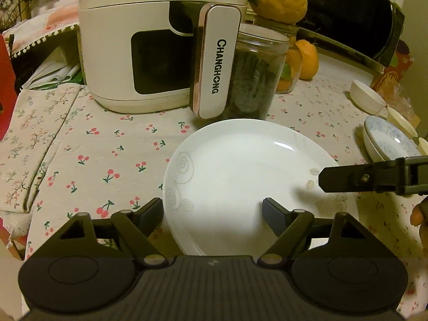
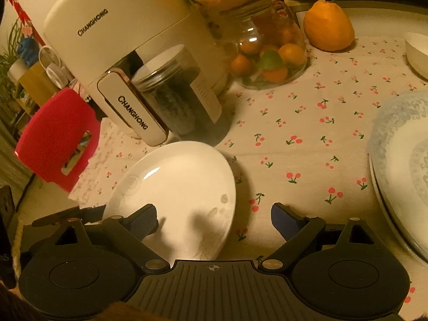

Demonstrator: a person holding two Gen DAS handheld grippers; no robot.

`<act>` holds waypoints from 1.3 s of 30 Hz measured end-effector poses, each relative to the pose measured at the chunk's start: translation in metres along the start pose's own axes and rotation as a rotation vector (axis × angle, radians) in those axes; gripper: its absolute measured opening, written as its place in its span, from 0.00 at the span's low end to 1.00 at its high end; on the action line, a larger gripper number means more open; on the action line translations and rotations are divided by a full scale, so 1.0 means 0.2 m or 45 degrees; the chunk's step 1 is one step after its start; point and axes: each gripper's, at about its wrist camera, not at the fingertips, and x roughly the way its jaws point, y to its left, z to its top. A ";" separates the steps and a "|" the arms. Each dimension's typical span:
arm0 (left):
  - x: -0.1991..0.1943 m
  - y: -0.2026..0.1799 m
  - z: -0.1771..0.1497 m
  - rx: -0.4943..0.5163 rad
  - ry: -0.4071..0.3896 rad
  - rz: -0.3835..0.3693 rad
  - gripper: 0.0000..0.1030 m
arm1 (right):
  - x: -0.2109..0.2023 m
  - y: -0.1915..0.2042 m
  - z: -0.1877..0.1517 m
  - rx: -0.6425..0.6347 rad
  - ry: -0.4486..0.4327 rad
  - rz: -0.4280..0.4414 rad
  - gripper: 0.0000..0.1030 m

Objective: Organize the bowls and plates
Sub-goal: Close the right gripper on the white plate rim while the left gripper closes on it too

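White plate [image 1: 235, 176] sits at frame centre on my cherry-print tablecloth [image 1: 107, 144], both my left gripper [image 1: 212, 211] and right gripper [image 2: 214, 218] gaping empty around it, so I judge next comes pinching its rim toward the stacked plates [image 2: 401, 187] at right.

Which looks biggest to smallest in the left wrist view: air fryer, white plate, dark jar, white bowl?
1. air fryer
2. white plate, though nearness to the camera inflates it
3. dark jar, partly hidden
4. white bowl
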 end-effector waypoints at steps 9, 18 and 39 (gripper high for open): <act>0.00 -0.01 0.00 0.008 -0.017 0.007 0.60 | 0.03 0.01 -0.01 0.014 0.011 -0.007 0.40; -0.01 0.00 0.00 -0.019 -0.031 0.018 0.56 | 0.02 -0.02 -0.01 0.066 0.007 -0.034 0.23; -0.01 -0.17 0.06 0.003 -0.036 -0.022 0.56 | -0.12 -0.12 0.04 0.081 -0.019 -0.108 0.22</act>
